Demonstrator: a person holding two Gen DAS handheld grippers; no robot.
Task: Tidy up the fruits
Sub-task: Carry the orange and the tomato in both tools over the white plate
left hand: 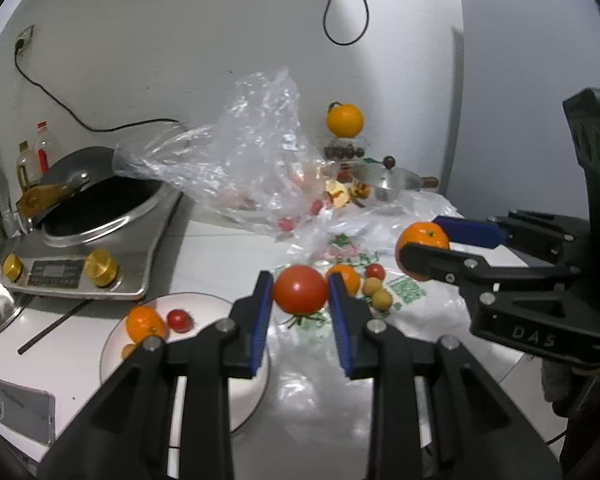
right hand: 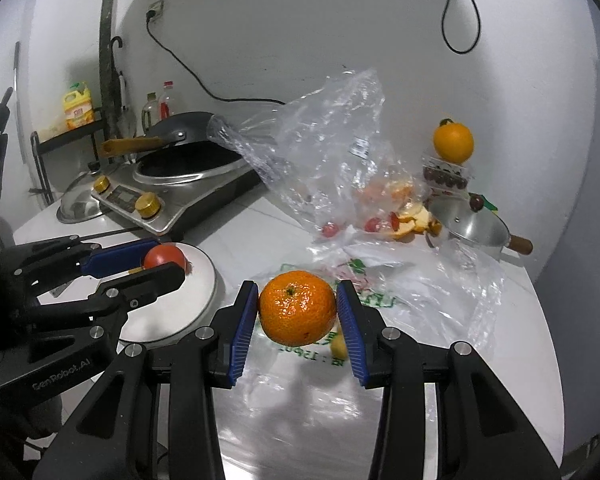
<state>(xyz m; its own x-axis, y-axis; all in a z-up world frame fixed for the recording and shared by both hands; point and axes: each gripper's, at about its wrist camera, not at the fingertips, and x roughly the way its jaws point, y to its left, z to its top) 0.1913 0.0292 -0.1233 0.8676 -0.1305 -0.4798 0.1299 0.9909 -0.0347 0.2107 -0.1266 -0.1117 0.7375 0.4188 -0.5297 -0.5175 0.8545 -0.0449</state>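
Both grippers were loaded: my left gripper (left hand: 300,292) pinched a red tomato (left hand: 300,289) between its blue pads, held above the tabletop (left hand: 220,248) just beside the white plate (left hand: 204,304). That plate carried a mandarin (left hand: 145,322) and a cherry tomato (left hand: 179,319). My right gripper (right hand: 297,307) clamped an orange mandarin (right hand: 297,307) over the printed plastic bag (right hand: 380,300), where more small fruits (left hand: 376,290) lay.

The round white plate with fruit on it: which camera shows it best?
The left wrist view. There the round white plate shows its rim plus an orange mandarin and a small red tomato on it. In the right wrist view the left gripper covers part of it.
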